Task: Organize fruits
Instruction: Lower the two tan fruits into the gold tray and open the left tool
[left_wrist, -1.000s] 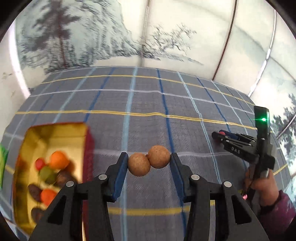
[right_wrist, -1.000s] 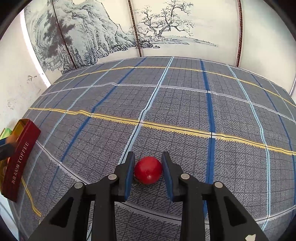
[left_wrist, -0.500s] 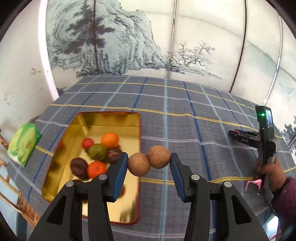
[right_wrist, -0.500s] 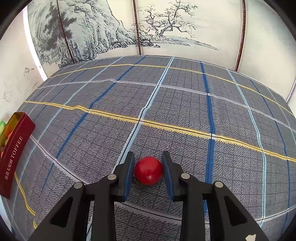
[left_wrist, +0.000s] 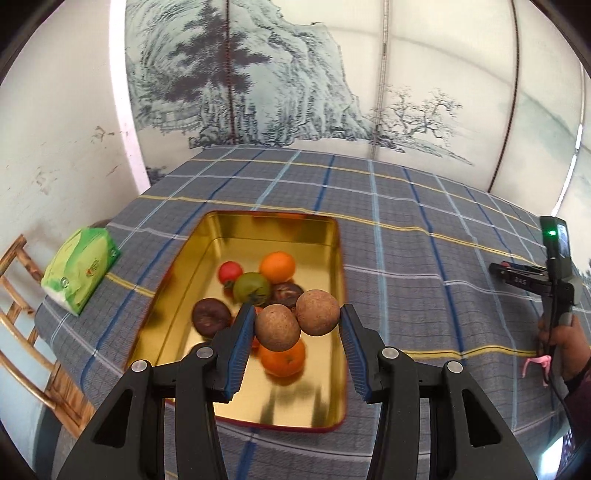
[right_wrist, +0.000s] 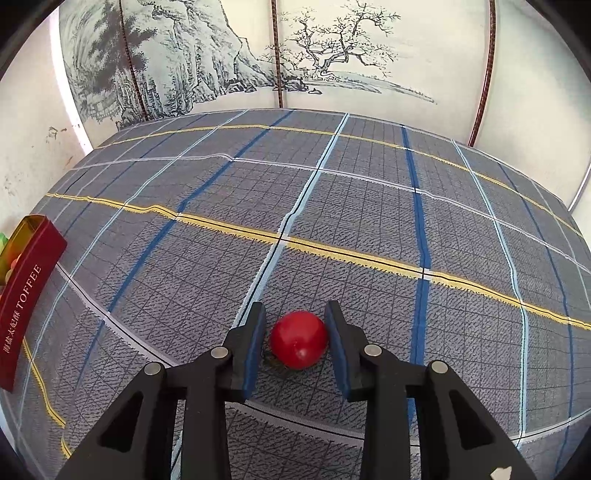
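Note:
In the left wrist view my left gripper (left_wrist: 297, 314) is shut on a pair of joined round brown fruits (left_wrist: 317, 312), held above the near end of a gold tin (left_wrist: 266, 229). In the tin lie an orange (left_wrist: 277, 266), a small red fruit (left_wrist: 229, 271), a green one (left_wrist: 252, 288), dark ones and another orange (left_wrist: 282, 360). In the right wrist view my right gripper (right_wrist: 295, 314) is down at the checked cloth with a red ball-like fruit (right_wrist: 298, 339) between its jaws. These jaws are opening, and a thin gap shows at the left pad.
A green tissue pack (left_wrist: 79, 271) lies at the table's left corner, with a wooden chair (left_wrist: 18, 332) beyond the edge. The tin's red side (right_wrist: 26, 288) shows far left in the right wrist view. A hand (left_wrist: 557, 332) holds the right gripper (left_wrist: 517, 277) at the table's right edge. A painted screen stands behind.
My left gripper has swung left with the brown fruits, from above bare cloth to above the tin. The right gripper's jaws have parted slightly around the red fruit.

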